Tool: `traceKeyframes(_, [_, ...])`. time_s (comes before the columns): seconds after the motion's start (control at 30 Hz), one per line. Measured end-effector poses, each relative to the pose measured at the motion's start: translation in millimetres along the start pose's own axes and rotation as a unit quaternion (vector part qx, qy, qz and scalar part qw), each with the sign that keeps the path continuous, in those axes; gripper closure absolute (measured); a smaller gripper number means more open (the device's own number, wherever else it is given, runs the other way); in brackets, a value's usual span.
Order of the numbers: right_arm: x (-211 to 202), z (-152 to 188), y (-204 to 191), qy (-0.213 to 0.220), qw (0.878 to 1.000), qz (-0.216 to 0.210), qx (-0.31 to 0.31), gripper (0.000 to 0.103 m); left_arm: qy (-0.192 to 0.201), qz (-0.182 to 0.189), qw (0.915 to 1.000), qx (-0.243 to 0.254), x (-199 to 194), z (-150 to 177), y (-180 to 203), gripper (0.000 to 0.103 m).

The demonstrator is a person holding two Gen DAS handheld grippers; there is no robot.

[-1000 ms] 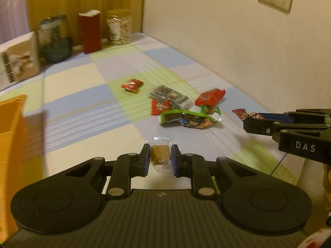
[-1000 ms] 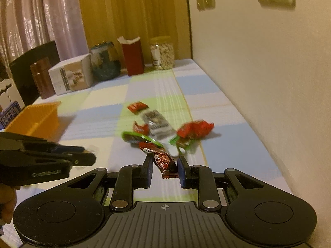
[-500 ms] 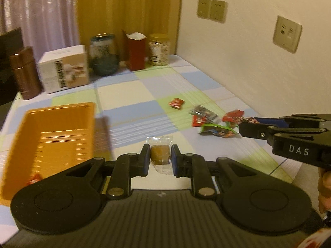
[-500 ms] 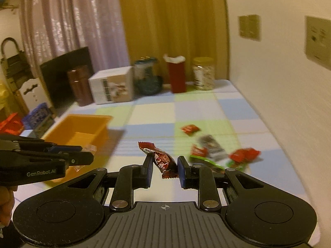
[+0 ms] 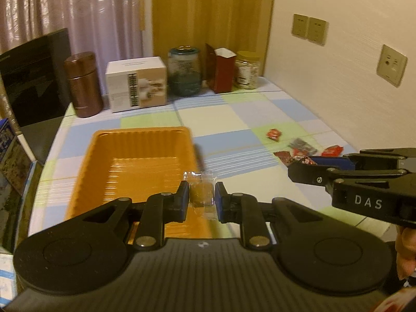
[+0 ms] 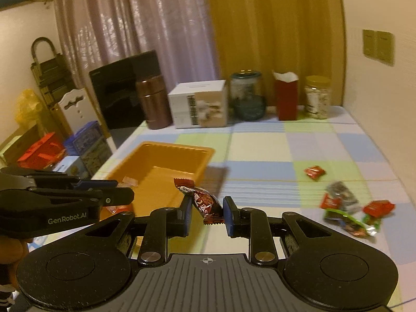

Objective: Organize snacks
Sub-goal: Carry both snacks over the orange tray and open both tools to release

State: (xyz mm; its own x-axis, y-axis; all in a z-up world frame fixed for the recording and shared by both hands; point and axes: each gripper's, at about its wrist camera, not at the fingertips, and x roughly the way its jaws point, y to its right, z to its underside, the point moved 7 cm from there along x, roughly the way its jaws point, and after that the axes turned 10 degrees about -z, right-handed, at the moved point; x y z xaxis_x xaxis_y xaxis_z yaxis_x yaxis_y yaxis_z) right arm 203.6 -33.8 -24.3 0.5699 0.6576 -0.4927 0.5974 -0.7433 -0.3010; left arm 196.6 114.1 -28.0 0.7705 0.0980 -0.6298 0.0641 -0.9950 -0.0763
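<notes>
Tray: orange ribbed plastic tray (image 6: 166, 156) on the checked tablecloth (image 6: 260, 153), a small wrapped snack (image 6: 115, 209) inside.
Left gripper (image 5: 201, 199): clamped on a clear-wrapped brown sweet (image 5: 201, 195) above the tray.
Right gripper (image 6: 206, 212): pinching a dark red wrapped candy (image 6: 202, 199) beside the tray.
Loose snacks (image 6: 348, 208): scattered on the cloth near the wall.

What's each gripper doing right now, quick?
Left gripper: shut on a clear-wrapped brown snack.
Right gripper: shut on a dark red candy wrapper.

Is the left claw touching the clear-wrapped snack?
Touching. The left wrist view shows the left claw shut on the clear-wrapped snack: both blue pads press against its sides, holding it above the orange tray.
</notes>
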Motion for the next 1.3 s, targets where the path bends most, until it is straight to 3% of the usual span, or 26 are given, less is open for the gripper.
traceKeyframes(0.37, [52, -5, -35, -0.017, 1.000, -0.026, -0.003, 0.077, -0.013, -0.028, 0.9995, -0.006, 24, 7, -51, 0.084])
traceKeyframes(0.9, [103, 3, -39, -0.040, 0.999, -0.031, 0.009, 0.077, -0.027, -0.037, 0.9988, -0.014, 63, 12, -83, 0.084])
traceKeyframes(1.07, [115, 6, -36, -0.047, 0.998, -0.031, 0.014, 0.077, -0.030, -0.037, 0.9987, -0.016, 79, 15, -88, 0.079])
traceKeyframes(1.3, [120, 10, -34, -0.050, 0.998, -0.034, 0.020, 0.077, -0.035, -0.045, 0.9981, -0.025, 78, 23, -99, 0.079])
